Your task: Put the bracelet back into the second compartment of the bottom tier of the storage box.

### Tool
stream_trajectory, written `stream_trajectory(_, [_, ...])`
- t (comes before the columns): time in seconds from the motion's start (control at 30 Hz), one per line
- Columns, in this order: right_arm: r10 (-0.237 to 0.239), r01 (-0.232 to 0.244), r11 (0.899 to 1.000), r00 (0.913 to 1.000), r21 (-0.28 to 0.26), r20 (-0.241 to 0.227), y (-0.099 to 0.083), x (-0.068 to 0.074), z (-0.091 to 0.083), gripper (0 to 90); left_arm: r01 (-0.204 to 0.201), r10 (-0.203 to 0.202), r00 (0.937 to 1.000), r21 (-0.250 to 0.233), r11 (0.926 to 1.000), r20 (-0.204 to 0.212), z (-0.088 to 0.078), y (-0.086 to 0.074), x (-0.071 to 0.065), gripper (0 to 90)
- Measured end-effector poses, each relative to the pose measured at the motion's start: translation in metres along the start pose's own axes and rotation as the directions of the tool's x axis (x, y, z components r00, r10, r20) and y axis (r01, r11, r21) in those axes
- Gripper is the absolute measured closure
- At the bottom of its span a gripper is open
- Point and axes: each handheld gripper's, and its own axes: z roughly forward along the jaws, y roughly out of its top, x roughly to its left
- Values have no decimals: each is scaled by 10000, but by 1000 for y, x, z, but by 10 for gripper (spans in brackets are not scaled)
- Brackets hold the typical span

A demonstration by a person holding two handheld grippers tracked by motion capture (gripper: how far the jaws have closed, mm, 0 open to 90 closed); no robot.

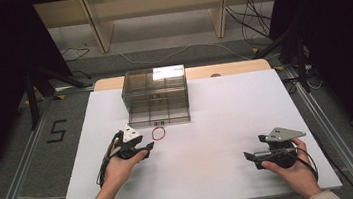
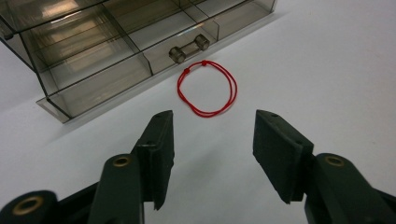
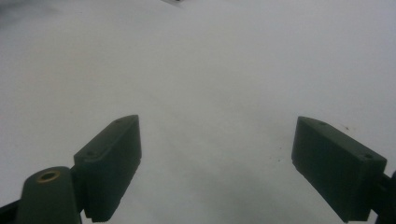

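Red loop (image 2: 207, 88) flat near tabletop's far edge, just before the drawer box (image 2: 116, 42). Left gripper (image 2: 212, 135) jaws parted, empty: ease forward, straddle cord, pinch low. Right gripper (image 3: 217, 163) released, idle.

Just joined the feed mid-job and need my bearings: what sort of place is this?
Probably a lab or recording rig rather than a home. A white table stands between metal floor rails, loose cables trail on the floor behind it, and a number five is taped beside the table.
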Motion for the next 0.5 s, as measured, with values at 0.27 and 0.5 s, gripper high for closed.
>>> stream_trajectory(0.27, [-15,15,10000,10000,-33,-26,0,1,0,166,116,-116,9999,176,9998,-13,17,9,6,590])
stream_trajectory(0.5, [-49,49,10000,10000,-29,-19,0,0,1,166,169,-169,9999,287,9994,-8,38,16,10,648])
